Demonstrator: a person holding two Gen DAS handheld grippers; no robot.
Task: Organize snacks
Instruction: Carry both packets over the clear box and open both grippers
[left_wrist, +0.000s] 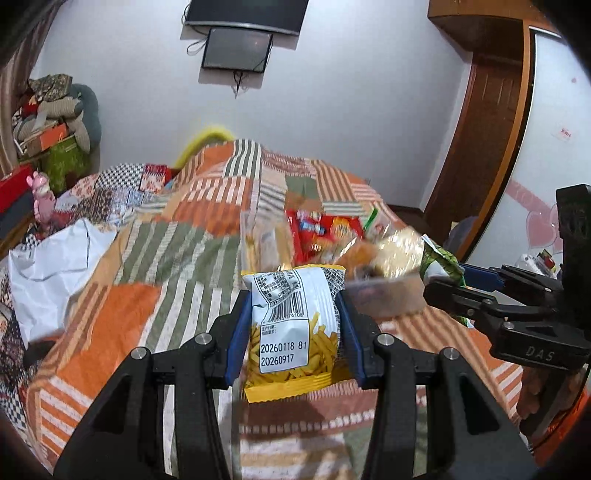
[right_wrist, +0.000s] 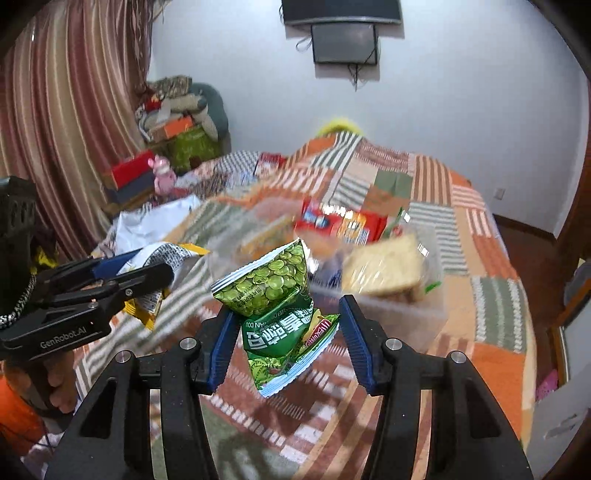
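Two snack packets ride above the bed (left_wrist: 177, 236), one per gripper: left gripper (left_wrist: 293, 334) pinches a fries bag (left_wrist: 291, 332), right gripper (right_wrist: 286, 345) squeezes a green pea pack (right_wrist: 277, 314) — apparently bound for the clear tub (right_wrist: 406, 310) just beyond.

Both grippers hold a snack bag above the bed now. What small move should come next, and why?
Probably carry both forward to the clear container and release over it. The left gripper clamps the yellow fries bag, the right gripper holds the green pea bag, and other snacks already lie there.
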